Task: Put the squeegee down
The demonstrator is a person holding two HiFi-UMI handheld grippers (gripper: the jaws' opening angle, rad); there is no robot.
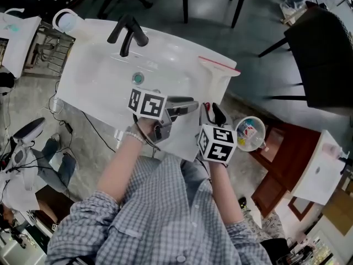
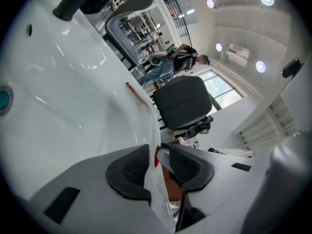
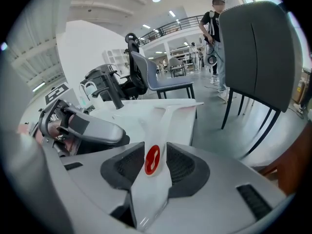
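Starting at L in head view: white sink (image 1: 94, 76) w/ black faucet (image 1: 128, 33) & teal drain (image 1: 138, 78). L gripper (image 1: 190, 106) is over the sink's near R part, pointing across toward the squeegee (image 1: 218, 77) handle. Its jaws stand apart w/ a narrow gap and nothing clearly pinched; sink edge & the handle's red mark show thru the gap. R gripper (image 3: 155, 152) is just beside it, jaws clamped on the squeegee handle, pads pressing both sides at the red logo. Squeegee not put down yet: handle runs from R gripper to the red-edged blade at the sink's far R rim; can't tell if blade touches. Further R: clear cup (image 1: 251, 132), dark chair (image 1: 322, 54).
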